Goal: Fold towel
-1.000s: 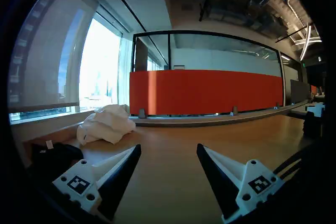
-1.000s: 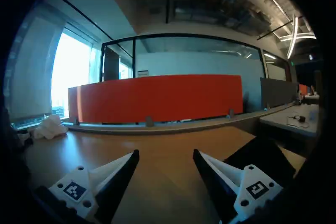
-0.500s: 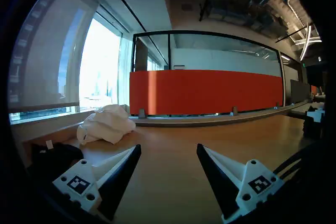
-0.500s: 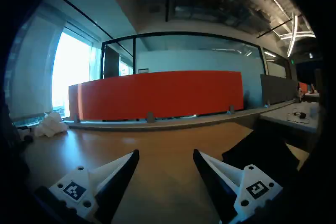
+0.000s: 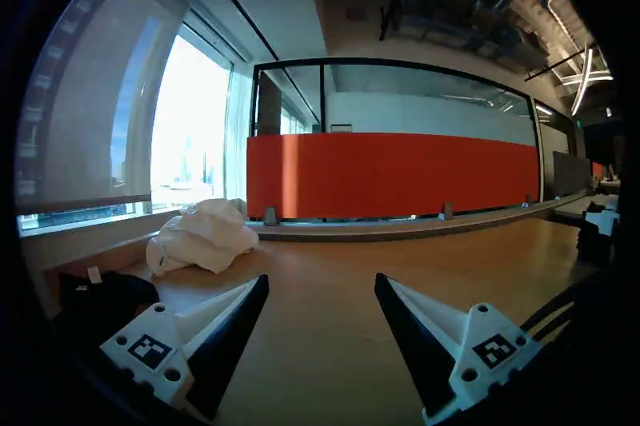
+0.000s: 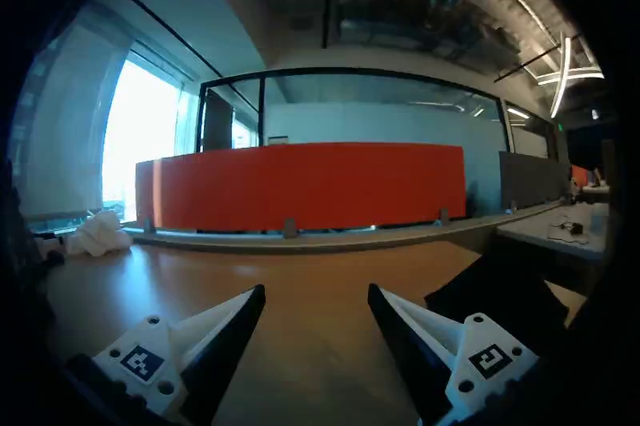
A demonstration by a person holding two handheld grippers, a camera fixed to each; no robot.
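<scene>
Left gripper [image 5: 320, 286] spread, empty, above table [image 5: 336, 266]. Right gripper [image 6: 316, 294] spread, empty. Towel [image 5: 204, 236] crumpled, far left by window [image 5: 188, 138].

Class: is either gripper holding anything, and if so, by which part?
Nothing is held. The left gripper and right gripper are both open above the table; the towel lies crumpled, apart from them.

A long wooden counter [image 5: 320, 266] runs up to an orange divider [image 5: 392, 174] that stands along its far edge. A crumpled white towel [image 5: 204, 234] lies on it toward the window side. A dark bundle [image 5: 104, 298] lies nearer, close to the towel. In the right gripper view, a flat black cloth [image 6: 496, 290] lies on the counter's right part.
</scene>
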